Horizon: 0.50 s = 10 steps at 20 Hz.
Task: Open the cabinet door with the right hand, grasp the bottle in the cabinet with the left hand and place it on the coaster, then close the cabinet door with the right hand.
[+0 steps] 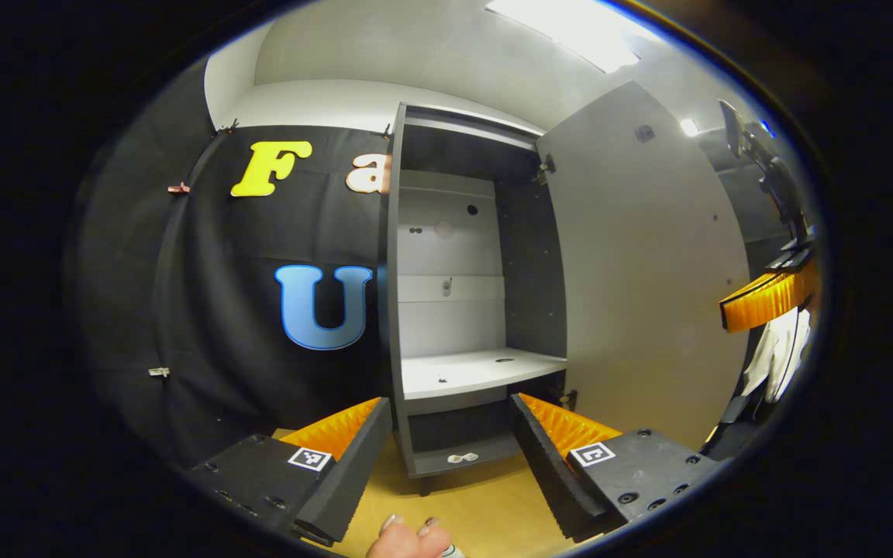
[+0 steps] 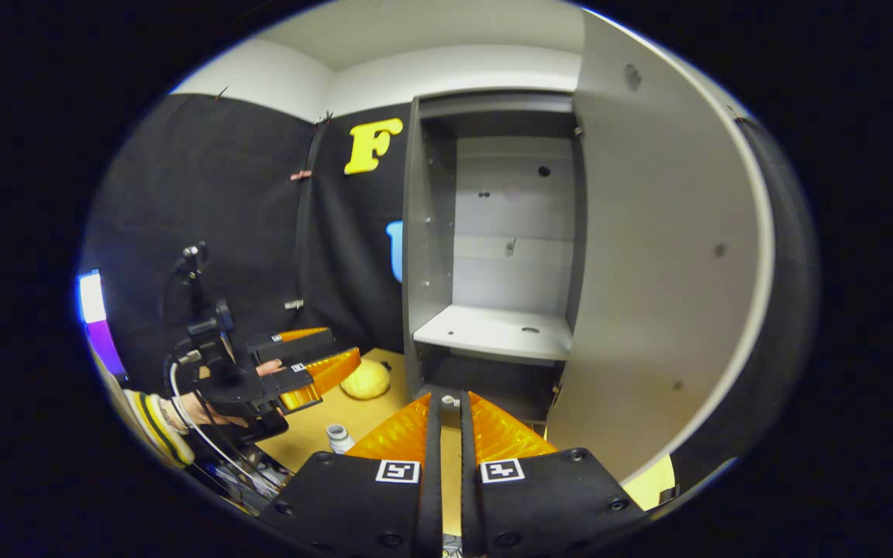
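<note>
The grey cabinet (image 1: 396, 310) stands with its door (image 1: 648, 271) swung wide to the right, and its white shelf (image 1: 477, 370) is bare. My left gripper (image 1: 448, 400) is open in front of it, with nothing between the fingers. In the right gripper view a small white-capped bottle (image 2: 338, 438) stands upright on the wooden table, just below the left gripper (image 2: 315, 360), which a hand holds open above it. My right gripper (image 2: 446, 403) is shut on nothing, low before the cabinet (image 2: 423, 256) and left of the door (image 2: 663, 256). The bottle's base is hidden.
A yellow rounded object (image 2: 365, 380) lies on the table (image 2: 315, 426) by the cabinet's left foot. A small pale item (image 1: 462, 458) sits in the lower compartment. Fingers of a hand (image 1: 408, 539) show at the bottom edge. A stand with cables (image 2: 194, 310) is at the left.
</note>
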### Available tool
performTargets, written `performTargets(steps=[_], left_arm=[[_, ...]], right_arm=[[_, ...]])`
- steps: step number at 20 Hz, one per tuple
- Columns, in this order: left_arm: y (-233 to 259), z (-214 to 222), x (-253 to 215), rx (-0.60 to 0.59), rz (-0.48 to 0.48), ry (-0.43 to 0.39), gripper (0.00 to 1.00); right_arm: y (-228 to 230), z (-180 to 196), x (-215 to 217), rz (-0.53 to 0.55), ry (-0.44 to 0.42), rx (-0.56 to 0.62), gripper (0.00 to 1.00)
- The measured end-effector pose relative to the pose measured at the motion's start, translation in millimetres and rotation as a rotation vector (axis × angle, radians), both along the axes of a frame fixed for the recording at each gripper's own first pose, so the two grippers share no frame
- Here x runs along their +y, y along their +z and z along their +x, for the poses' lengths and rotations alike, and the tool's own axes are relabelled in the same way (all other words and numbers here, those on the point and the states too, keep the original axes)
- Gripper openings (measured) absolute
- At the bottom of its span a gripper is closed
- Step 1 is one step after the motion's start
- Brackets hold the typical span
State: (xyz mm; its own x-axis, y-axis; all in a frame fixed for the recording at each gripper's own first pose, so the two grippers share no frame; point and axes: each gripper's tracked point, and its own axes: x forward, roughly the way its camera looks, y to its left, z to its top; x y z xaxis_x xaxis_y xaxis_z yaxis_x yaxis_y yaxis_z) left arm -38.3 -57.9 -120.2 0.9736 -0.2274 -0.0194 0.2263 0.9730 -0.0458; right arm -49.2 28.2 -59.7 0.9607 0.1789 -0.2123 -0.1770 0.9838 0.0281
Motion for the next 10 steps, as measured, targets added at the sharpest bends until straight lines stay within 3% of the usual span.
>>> performTargets(steps=[1, 2, 4, 5, 6, 8, 10], left_arm=[[5, 1, 2, 0.001, 0.024, -0.014, 0.96], [13, 2, 6, -0.006, 0.063, -0.016, 0.92], [23, 5, 4, -0.024, 0.108, -0.028, 0.99], [28, 6, -1, -0.031, 0.115, -0.038, 0.96], [33, 7, -5, -0.034, 0.114, -0.049, 0.99], [41, 8, -19, -0.037, 0.105, -0.093, 0.96], [45, 9, -29, -0.032, 0.111, -0.120, 0.96]], right_arm=[[8, -14, -9, 0.008, -0.021, -0.009, 0.13], [13, -21, -21, -0.004, -0.057, -0.018, 0.22], [22, -38, -42, -0.037, -0.116, -0.042, 0.38], [27, -48, -47, -0.042, -0.141, -0.049, 0.39], [29, -53, -51, -0.039, -0.156, -0.056, 0.47], [38, -64, -62, -0.022, -0.192, -0.074, 0.65], [43, -73, -80, -0.011, -0.237, -0.088, 0.75]])
